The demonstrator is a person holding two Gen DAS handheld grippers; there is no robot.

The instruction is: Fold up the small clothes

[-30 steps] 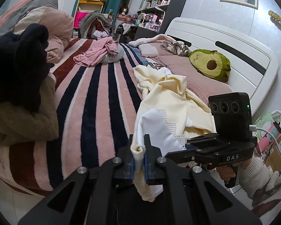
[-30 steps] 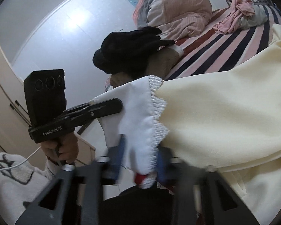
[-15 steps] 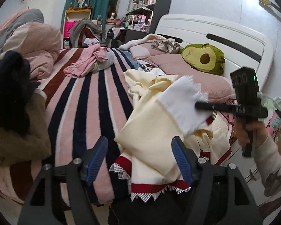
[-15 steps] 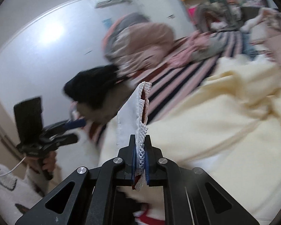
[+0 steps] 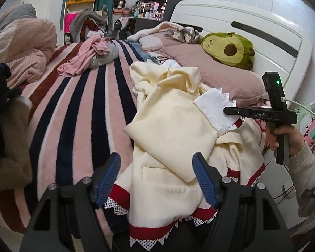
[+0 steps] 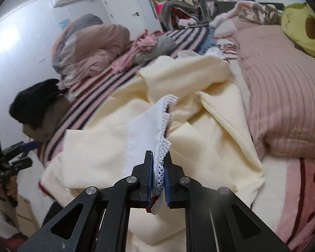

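A cream garment (image 5: 170,138) with red bands and white lace trim lies crumpled on the striped bed near its front edge; it also shows in the right wrist view (image 6: 107,142). My left gripper (image 5: 157,178) is open and empty, its blue pads on either side of the garment's lower part. My right gripper (image 6: 158,180) is shut on the garment's white lace-edged cuff (image 6: 147,130). In the left wrist view it (image 5: 226,111) holds that cuff (image 5: 214,107) up at the right, above the garment.
The striped blanket (image 5: 77,105) covers the bed. A pink clothes pile (image 5: 88,56) lies farther back, a rolled duvet (image 5: 25,48) at the left, a black and tan garment (image 5: 2,109) at the near left. An avocado plush (image 5: 229,48) rests on the pink pillow (image 5: 220,73).
My left gripper has let go of the cuff and opened wide. My right gripper has closed on the cuff and carried it to the right, over the garment.
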